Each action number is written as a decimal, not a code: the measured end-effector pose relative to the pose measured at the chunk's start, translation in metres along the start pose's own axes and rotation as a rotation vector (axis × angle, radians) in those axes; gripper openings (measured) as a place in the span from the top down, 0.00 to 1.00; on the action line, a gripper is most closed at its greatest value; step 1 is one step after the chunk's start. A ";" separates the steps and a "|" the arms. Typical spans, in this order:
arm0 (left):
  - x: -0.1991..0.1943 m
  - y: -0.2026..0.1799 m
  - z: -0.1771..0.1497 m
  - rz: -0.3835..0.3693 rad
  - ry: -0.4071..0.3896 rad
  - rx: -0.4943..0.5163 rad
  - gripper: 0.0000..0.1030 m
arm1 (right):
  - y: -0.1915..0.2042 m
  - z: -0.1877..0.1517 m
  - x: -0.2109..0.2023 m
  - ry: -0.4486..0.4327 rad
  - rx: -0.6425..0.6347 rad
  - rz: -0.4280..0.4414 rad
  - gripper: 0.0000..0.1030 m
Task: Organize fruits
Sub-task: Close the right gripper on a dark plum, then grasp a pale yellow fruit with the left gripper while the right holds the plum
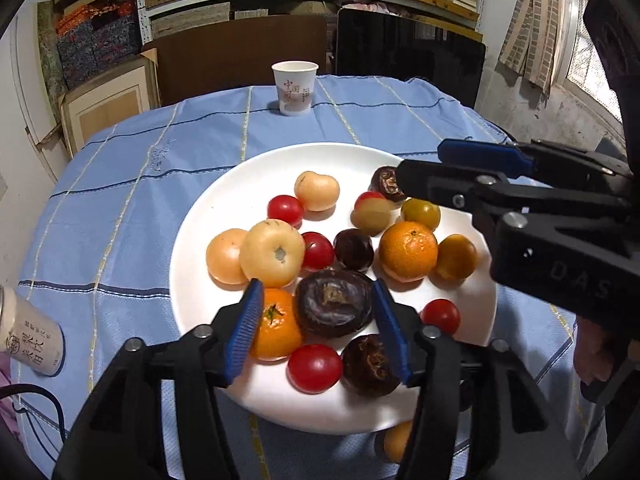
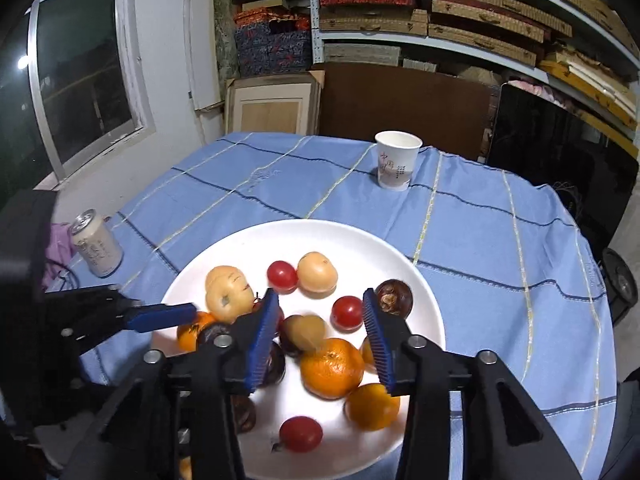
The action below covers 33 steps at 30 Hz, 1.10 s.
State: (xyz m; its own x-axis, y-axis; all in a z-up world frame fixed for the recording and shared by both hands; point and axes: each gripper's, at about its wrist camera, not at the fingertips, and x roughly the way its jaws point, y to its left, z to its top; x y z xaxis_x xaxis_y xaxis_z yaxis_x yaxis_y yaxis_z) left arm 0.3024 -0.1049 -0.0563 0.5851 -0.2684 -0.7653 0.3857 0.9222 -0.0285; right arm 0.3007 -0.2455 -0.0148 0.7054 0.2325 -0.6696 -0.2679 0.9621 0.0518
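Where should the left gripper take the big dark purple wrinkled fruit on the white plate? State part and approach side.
Grip the big dark purple wrinkled fruit across its widest middle, from above and the near rim of the white plate. The open left gripper already straddles it. Its left flank touches the small orange mandarin, so that pad must slip between them.

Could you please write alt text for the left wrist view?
The open left gripper hovers over a white plate of mixed fruit on a blue tablecloth, its blue pads flanking a dark purple fruit. The right gripper reaches in from the right.
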 end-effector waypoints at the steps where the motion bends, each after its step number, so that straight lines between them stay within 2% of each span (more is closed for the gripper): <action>1: -0.006 0.002 -0.001 -0.001 -0.014 -0.006 0.41 | 0.000 -0.002 -0.003 -0.004 0.010 0.008 0.57; 3: -0.019 0.004 -0.006 0.008 -0.038 -0.003 0.39 | -0.002 -0.006 -0.012 -0.014 0.021 0.006 0.57; 7: -0.053 0.002 -0.028 0.021 -0.085 0.013 0.28 | -0.003 -0.031 -0.046 -0.020 0.038 0.012 0.57; 11: -0.076 -0.002 -0.063 0.002 -0.078 0.027 0.27 | 0.008 -0.081 -0.070 0.016 0.028 0.027 0.57; 15: -0.080 -0.009 -0.098 0.006 -0.062 0.024 0.27 | 0.025 -0.122 -0.066 0.063 0.012 0.018 0.57; 17: -0.077 -0.010 -0.111 0.016 -0.037 0.011 0.27 | 0.028 -0.131 -0.059 0.082 0.025 0.009 0.57; 25: -0.089 -0.004 -0.129 0.017 -0.029 -0.041 0.27 | 0.039 -0.133 -0.030 0.125 0.040 -0.005 0.58; 28: -0.088 -0.008 -0.130 0.032 -0.023 -0.030 0.27 | 0.042 -0.128 -0.018 0.145 0.024 -0.047 0.57; 29: -0.088 -0.009 -0.128 0.038 -0.023 -0.026 0.27 | 0.042 -0.128 -0.016 0.151 0.026 -0.059 0.58; 30: -0.087 -0.010 -0.126 0.042 -0.022 -0.023 0.27 | 0.041 -0.129 -0.016 0.154 0.030 -0.067 0.68; 33: -0.083 -0.014 -0.118 0.032 -0.018 -0.023 0.27 | 0.038 -0.134 -0.022 0.159 0.027 -0.074 0.69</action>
State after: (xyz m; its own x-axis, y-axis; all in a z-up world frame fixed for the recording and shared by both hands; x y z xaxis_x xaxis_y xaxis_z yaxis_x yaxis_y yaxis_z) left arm 0.1640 -0.0622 -0.0684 0.6093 -0.2438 -0.7545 0.3508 0.9363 -0.0192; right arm 0.1872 -0.2334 -0.0971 0.6094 0.1374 -0.7809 -0.1994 0.9798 0.0168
